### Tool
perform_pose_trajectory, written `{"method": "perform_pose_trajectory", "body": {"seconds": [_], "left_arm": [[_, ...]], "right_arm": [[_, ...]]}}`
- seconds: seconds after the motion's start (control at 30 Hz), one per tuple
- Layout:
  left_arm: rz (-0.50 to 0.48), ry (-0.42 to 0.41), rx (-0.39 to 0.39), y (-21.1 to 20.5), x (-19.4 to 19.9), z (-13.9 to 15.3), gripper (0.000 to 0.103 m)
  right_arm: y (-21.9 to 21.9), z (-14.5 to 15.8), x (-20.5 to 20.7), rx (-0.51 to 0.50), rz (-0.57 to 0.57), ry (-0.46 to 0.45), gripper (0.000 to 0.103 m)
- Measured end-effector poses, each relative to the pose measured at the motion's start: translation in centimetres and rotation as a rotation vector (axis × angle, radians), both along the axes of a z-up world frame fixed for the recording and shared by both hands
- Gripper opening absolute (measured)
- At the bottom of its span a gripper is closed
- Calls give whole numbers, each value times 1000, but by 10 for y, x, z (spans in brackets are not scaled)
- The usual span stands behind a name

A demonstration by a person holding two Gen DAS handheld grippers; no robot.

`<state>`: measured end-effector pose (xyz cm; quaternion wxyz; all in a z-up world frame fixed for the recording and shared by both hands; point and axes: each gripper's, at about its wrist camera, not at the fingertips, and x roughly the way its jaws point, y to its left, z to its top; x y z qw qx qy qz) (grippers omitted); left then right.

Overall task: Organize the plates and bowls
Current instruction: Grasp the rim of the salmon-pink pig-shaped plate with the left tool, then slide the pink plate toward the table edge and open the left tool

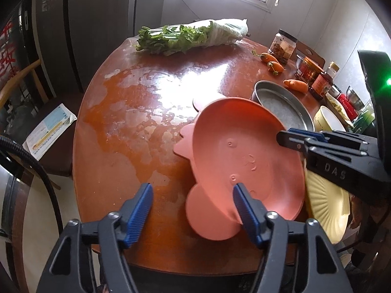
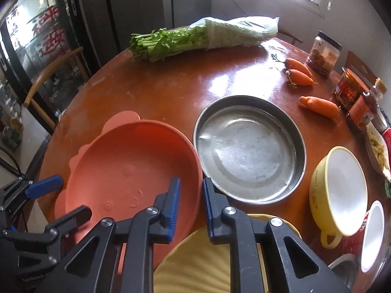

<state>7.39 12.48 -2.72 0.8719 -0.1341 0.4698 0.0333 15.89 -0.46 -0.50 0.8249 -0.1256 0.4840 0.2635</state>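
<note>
- On round table (image 2: 171, 92): right gripper (image 2: 190, 207) clamped on pink plate (image 2: 127, 161) rim
- Left gripper (image 1: 193, 210) straddling plate's other edge, jaws apart, not pinching
- Beside plate: steel pan (image 2: 249, 146), yellow bowl (image 2: 342, 190)

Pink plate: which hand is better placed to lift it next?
Right. The right gripper has its jaws shut on the rim of the pink plate, while the left gripper only straddles the opposite rim, jaws open and not pressing.

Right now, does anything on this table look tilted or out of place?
Yes. The pink plate sits tilted, its right rim pinched by the right gripper and lifted off the table. Three loose carrots lie among the dishes.
</note>
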Motion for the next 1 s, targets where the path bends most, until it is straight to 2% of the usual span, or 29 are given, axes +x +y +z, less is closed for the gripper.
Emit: {"method": "perform_pose_trajectory", "body": {"seconds": [0.17,0.37,1.0], "left_arm": [[-13,-8,-38,3,1,0,46],[-32,-7,-80,15,5,-1,33],[-56,-8,21,42,60,-1,30]], "right_arm": [[2,0,-1,62,20,39,13],[7,1,-5,71,20,39,13],[10,-1,-6,136,-84,44,14]]}}
